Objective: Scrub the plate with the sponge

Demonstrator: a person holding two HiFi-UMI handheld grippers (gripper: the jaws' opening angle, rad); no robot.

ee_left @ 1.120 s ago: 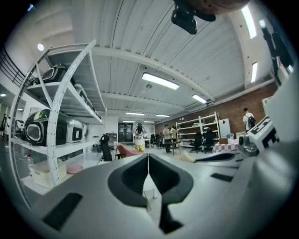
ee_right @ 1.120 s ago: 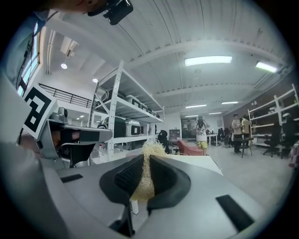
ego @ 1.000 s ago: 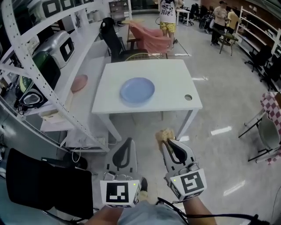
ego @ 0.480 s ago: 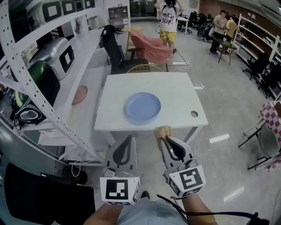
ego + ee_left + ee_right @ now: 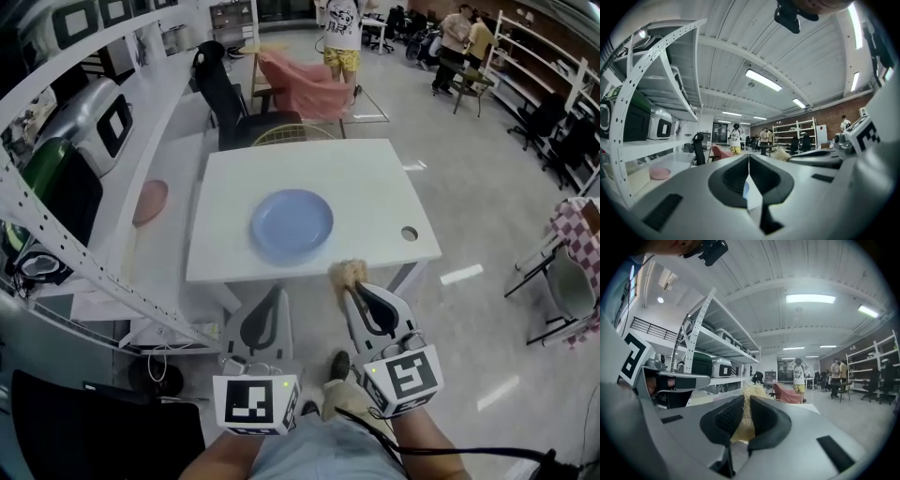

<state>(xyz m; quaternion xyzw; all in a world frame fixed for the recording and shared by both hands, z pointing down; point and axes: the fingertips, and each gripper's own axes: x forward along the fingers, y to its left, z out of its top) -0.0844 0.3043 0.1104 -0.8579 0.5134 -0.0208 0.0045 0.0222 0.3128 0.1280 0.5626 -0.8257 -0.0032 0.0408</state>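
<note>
A light blue plate (image 5: 292, 223) lies near the middle of a white table (image 5: 375, 178) in the head view. My right gripper (image 5: 354, 288) hangs just in front of the table's near edge, shut on a straw-coloured fibrous sponge (image 5: 348, 275). The same sponge (image 5: 749, 401) pokes out between the jaws of the right gripper (image 5: 746, 401) in the right gripper view. My left gripper (image 5: 275, 298) is held beside it, short of the table, jaws shut with nothing between them. In the left gripper view the left gripper (image 5: 749, 161) points level over the table.
White shelving (image 5: 56, 216) with cases runs along the left, with a pink dish (image 5: 148, 201) on a low side surface. A black chair (image 5: 223, 89) and a pink draped chair (image 5: 314, 82) stand behind the table. People (image 5: 342, 33) stand far back. A round hole (image 5: 409, 232) marks the table's right corner.
The table and plate have drawn nearer to me over the second. Both grippers hold the same pose, the sponge still clamped in the right one.
</note>
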